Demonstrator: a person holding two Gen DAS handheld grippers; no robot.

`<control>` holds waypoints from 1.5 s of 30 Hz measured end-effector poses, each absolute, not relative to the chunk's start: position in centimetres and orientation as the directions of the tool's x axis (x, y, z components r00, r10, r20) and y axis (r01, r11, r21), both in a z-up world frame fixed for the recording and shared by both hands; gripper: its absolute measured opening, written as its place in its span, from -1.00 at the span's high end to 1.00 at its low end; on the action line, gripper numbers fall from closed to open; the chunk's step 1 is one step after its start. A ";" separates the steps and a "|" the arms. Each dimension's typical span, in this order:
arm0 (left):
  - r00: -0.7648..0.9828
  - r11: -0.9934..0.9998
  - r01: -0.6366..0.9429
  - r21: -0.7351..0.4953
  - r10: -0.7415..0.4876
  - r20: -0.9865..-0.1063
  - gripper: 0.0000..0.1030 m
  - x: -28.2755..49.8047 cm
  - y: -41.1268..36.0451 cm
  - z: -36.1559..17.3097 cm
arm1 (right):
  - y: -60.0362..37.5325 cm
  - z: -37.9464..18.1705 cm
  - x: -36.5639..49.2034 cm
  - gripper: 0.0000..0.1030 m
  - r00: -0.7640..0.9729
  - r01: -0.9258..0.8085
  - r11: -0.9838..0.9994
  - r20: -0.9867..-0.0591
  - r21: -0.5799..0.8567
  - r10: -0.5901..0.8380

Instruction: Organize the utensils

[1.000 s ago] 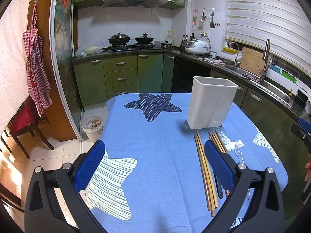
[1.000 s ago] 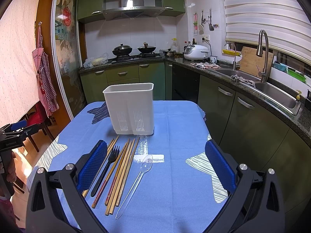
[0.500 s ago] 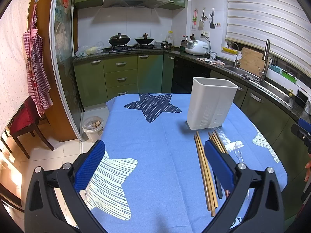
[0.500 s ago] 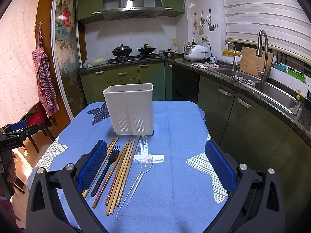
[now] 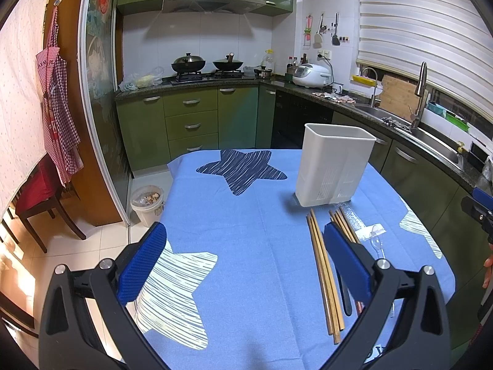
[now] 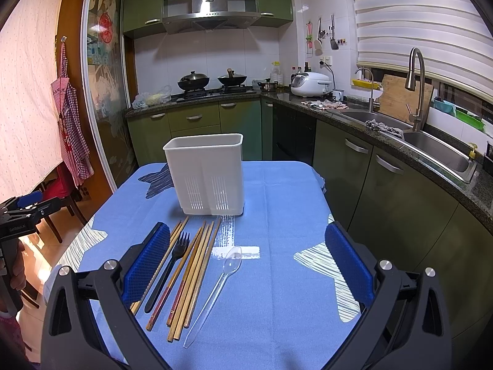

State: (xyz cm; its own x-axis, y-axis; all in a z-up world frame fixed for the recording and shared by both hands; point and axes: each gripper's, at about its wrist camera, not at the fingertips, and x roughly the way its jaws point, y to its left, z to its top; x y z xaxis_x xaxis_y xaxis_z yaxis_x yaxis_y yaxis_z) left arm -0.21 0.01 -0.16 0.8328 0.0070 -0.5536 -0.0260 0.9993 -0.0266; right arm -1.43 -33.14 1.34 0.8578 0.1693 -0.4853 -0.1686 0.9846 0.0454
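Observation:
A white plastic utensil holder stands upright on the blue tablecloth; it also shows in the left wrist view. In front of it lie several wooden chopsticks, a black fork and a clear plastic spoon. In the left wrist view the chopsticks lie by my right finger, and the clear spoon lies beyond it. My left gripper is open and empty above the table's near left. My right gripper is open and empty above the utensils.
The table has a blue cloth with star prints. Green kitchen cabinets and a sink run along the right. A white bin and a red chair stand left of the table.

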 end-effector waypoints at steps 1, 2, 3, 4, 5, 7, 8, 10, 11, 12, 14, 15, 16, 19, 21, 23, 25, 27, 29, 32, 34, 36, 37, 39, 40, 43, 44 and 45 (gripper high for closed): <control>0.833 0.999 -0.026 -0.026 0.007 -0.553 -0.89 -0.2 0.0 -0.1 | -33.1 1.3 -1.4 -0.93 0.858 -0.169 0.985 -0.485 0.045 0.169; 0.834 0.999 -0.026 -0.026 0.007 -0.552 -0.89 -0.2 0.0 -0.1 | -33.1 1.3 -1.4 -0.93 0.858 -0.168 0.985 -0.485 0.044 0.169; 0.833 0.999 -0.026 -0.026 0.007 -0.553 -0.89 -0.2 0.0 -0.1 | -33.1 1.3 -1.4 -0.93 0.858 -0.168 0.985 -0.485 0.045 0.169; 0.833 0.999 -0.025 -0.027 0.006 -0.553 -0.89 -0.2 0.0 -0.2 | -33.1 1.3 -1.4 -0.93 0.858 -0.169 0.985 -0.485 0.046 0.169; 0.833 0.999 -0.025 -0.027 0.006 -0.553 -0.89 -0.2 0.0 -0.1 | -33.1 1.3 -1.4 -0.93 0.858 -0.168 0.985 -0.485 0.045 0.169; 0.833 0.999 -0.025 -0.026 0.007 -0.553 -0.89 -0.2 -0.1 -0.1 | -33.1 1.3 -1.4 -0.93 0.858 -0.168 0.985 -0.486 0.045 0.169; 0.833 0.999 -0.025 -0.025 0.007 -0.552 -0.89 -0.2 0.0 -0.2 | -33.1 1.4 -1.4 -0.93 0.858 -0.169 0.985 -0.485 0.045 0.169; 0.833 0.999 -0.025 -0.026 0.006 -0.553 -0.89 -0.2 0.0 -0.2 | -33.1 1.3 -1.4 -0.93 0.858 -0.168 0.985 -0.486 0.044 0.168; 0.833 0.999 -0.026 -0.027 0.007 -0.553 -0.89 -0.2 -0.1 -0.1 | -33.1 1.3 -1.4 -0.93 0.858 -0.168 0.985 -0.486 0.044 0.168; 0.833 0.999 -0.025 -0.026 0.007 -0.553 -0.89 -0.2 -0.1 -0.1 | -33.1 1.3 -1.4 -0.93 0.858 -0.168 0.985 -0.485 0.045 0.168; 0.833 0.999 -0.026 -0.026 0.007 -0.553 -0.89 -0.2 -0.1 -0.2 | -33.1 1.3 -1.4 -0.93 0.858 -0.168 0.985 -0.486 0.044 0.168; 0.833 0.999 -0.026 -0.026 0.007 -0.553 -0.89 -0.2 -0.1 -0.2 | -33.1 1.3 -1.4 -0.93 0.858 -0.168 0.985 -0.486 0.044 0.169; 0.833 0.999 -0.025 -0.026 0.007 -0.553 -0.89 -0.3 -0.1 -0.2 | -33.1 1.3 -1.4 -0.93 0.858 -0.169 0.985 -0.485 0.045 0.170; 0.833 0.999 -0.026 -0.026 0.007 -0.553 -0.89 -0.2 -0.1 -0.2 | -33.1 1.3 -1.4 -0.93 0.858 -0.168 0.985 -0.486 0.045 0.168; 0.833 0.999 -0.027 -0.025 0.008 -0.553 -0.89 -0.2 -0.1 -0.2 | -33.2 1.3 -1.4 -0.93 0.858 -0.168 0.985 -0.485 0.045 0.168; 0.832 0.999 -0.026 -0.026 0.007 -0.555 -0.89 -0.3 -0.1 -0.2 | -33.2 1.2 -1.4 -0.93 0.858 -0.167 0.985 -0.486 0.045 0.168; 0.830 0.999 -0.024 -0.024 0.007 -0.558 -0.89 -0.2 -0.6 -0.1 | -33.0 1.1 -1.3 -0.93 0.858 -0.167 0.985 -0.486 0.043 0.167; 0.827 0.999 -0.022 -0.025 0.004 -0.562 -0.89 -0.1 -0.7 -0.2 | -32.8 0.9 -1.2 -0.93 0.857 -0.165 0.986 -0.490 0.039 0.163; 0.823 1.000 -0.020 -0.024 0.003 -0.568 -0.89 0.1 -1.0 -0.5 | -32.6 0.9 -1.2 -0.93 0.855 -0.166 0.986 -0.492 0.035 0.162; 0.813 0.999 -0.021 -0.027 0.001 -0.583 -0.89 0.6 -1.3 -0.8 | -32.6 0.9 -0.7 -0.93 0.851 -0.174 0.984 -0.498 0.030 0.165; 0.804 0.999 -0.025 -0.036 -0.002 -0.595 -0.89 1.1 -1.5 -1.0 | -32.6 0.9 -0.1 -0.93 0.845 -0.169 0.985 -0.509 0.033 0.162; 0.791 0.998 -0.023 -0.050 -0.012 -0.612 -0.79 1.9 -1.6 -1.2 | -32.7 0.8 0.7 -0.93 0.832 -0.178 0.983 -0.525 0.055 0.180; 0.784 0.999 -0.021 -0.051 -0.015 -0.621 -0.76 2.2 -1.8 -1.2 | -32.7 0.8 1.3 -0.93 0.821 -0.186 0.980 -0.538 0.067 0.192; 0.763 0.999 -0.016 -0.051 -0.021 -0.646 -0.57 3.1 -2.3 -1.4 | -32.5 0.6 2.2 -0.93 0.801 -0.200 0.977 -0.562 0.075 0.207; 0.750 0.998 -0.006 -0.056 -0.032 -0.661 -0.52 3.6 -2.5 -1.5 | -32.3 0.5 2.8 -0.93 0.785 -0.215 0.974 -0.580 0.073 0.217; 0.697 0.997 0.031 -0.073 -0.073 -0.713 -0.28 5.5 -3.9 -2.1 | -31.8 -0.1 4.2 -0.93 0.752 -0.231 0.971 -0.621 0.066 0.221; 0.675 0.996 0.049 -0.077 -0.090 -0.732 -0.21 6.2 -4.6 -2.3 | -31.7 -0.3 4.8 -0.93 0.737 -0.235 0.969 -0.638 0.072 0.226; 0.657 0.994 0.066 -0.084 -0.106 -0.746 -0.13 6.7 -5.1 -2.6 | -31.7 -0.5 5.1 -0.93 0.727 -0.238 0.968 -0.647 0.077 0.230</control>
State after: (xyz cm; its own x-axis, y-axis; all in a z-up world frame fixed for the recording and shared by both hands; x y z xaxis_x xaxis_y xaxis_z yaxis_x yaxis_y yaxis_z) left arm 6.72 -5.14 -2.61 0.6568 -0.1064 -0.7465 0.0661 0.9943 -0.0836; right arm 5.14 -31.71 -0.47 0.7270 0.2296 -0.6471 -0.2375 0.9684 0.0767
